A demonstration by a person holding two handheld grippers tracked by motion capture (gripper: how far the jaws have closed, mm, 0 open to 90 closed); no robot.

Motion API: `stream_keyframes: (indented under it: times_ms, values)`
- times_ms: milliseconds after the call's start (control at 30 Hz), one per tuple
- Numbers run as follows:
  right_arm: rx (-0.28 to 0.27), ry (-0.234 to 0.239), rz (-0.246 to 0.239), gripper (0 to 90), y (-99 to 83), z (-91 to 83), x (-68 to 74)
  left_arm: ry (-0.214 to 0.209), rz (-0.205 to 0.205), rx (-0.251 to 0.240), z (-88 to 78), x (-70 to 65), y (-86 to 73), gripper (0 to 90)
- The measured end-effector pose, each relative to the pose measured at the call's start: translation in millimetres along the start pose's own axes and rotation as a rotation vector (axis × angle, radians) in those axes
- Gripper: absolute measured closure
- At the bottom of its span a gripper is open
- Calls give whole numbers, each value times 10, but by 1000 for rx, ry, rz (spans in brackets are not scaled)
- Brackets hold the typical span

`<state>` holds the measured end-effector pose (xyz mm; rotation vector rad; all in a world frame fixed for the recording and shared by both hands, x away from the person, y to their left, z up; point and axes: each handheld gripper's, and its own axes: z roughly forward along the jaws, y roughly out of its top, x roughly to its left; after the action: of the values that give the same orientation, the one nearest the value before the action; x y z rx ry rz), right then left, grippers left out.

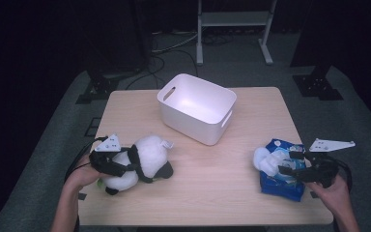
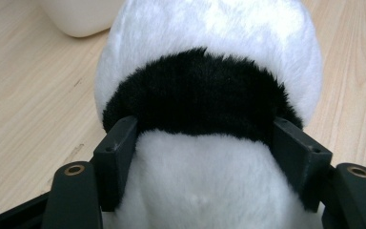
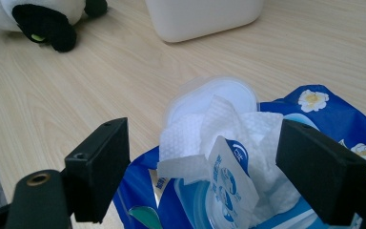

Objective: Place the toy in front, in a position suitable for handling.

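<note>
Between the left gripper's (image 2: 205,157) clenching fingers sits a fluffy black-and-white plush panda (image 2: 209,95)

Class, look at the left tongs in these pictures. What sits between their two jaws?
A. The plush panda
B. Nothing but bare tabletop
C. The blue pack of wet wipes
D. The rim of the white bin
A: in the left gripper view the left tongs have a jaw pressed into each side of the plush panda, at its black band.

High view looks down across the wooden table (image 1: 212,179). Both gripper views sit low, close, sharing the white bin (image 2: 78,16) and plush panda (image 3: 38,16).
</note>
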<state>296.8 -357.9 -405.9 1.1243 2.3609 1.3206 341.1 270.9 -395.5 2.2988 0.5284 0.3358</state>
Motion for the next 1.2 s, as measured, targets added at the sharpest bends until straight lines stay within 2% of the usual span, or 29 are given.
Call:
stream_keyframes:
  times_ms: [200, 367, 667, 833, 1200]
  values:
    - [-3, -1, 9, 173, -9, -10, -9, 0, 1, -2, -46, 4, 10, 333]
    - [-2, 0, 9, 174, -4, -9, -9, -10, 3, -24, -106, -15, 65, 335]
    - [-1, 0, 8, 173, -2, -15, -14, -45, 54, -35, -100, -110, 285, 334]
    - [-2, 0, 10, 173, -10, -19, -17, -63, 64, -39, -61, -149, 379, 335]
    - [-4, -3, 8, 174, -8, -34, -16, -96, 124, -56, -47, -251, 739, 335]
